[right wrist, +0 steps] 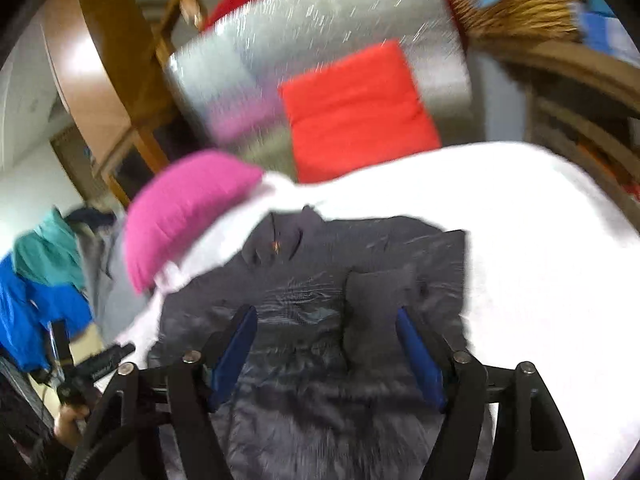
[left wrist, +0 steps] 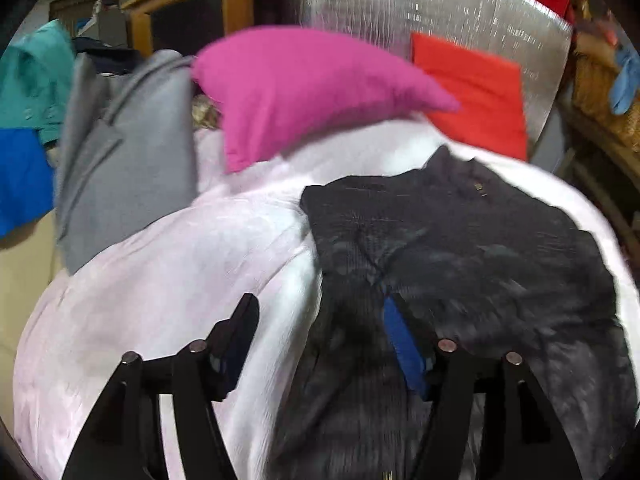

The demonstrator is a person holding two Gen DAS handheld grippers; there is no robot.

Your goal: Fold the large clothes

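With both your left tool point(left wrist: 320, 344) and right tool point(right wrist: 326, 332) spread apart and gripping nothing, the slick dark quilted jacket point(right wrist: 320, 280) could slide and bunch on the white bedsheet point(right wrist: 540, 260) if you pinch just one layer.

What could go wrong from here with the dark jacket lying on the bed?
Both views are motion-blurred, so a grasp by the open right hand-held gripper could miss the intended edge of the dark jacket. The left hand-held gripper, also open, straddles the jacket's edge and could pinch the white sheet too. The pink pillow crowds the collar end.
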